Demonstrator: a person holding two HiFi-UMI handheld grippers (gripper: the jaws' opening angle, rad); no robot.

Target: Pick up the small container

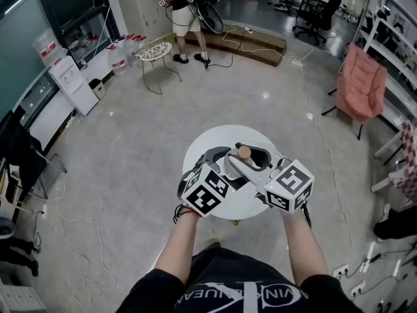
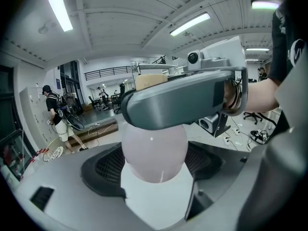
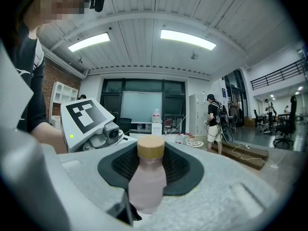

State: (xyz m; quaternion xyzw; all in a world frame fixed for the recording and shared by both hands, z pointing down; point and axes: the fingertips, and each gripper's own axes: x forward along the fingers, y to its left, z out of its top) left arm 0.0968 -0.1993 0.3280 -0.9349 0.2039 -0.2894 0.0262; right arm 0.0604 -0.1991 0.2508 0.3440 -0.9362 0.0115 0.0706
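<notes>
Small pink bottle (image 3: 147, 179) with a tan cap (image 3: 150, 147), upright above a round white table (image 1: 199, 150), between two grippers that meet around it. The right gripper (image 3: 154, 186) is part closed on its body. The left gripper (image 2: 154, 177) has the bottle against its black pad; its grip cannot be told. Each gripper carries a black-and-white marker cube (image 1: 290, 184). White print on the person's black shirt (image 1: 260, 295) is cut off, unreadable

Amounts to one small pale-pink plastic container (image 1: 244, 154) with a tan cap, one round white table (image 1: 201, 150) and two grey marker-cubed grippers, left gripper (image 1: 223, 163) and right gripper (image 1: 246, 156).
</notes>
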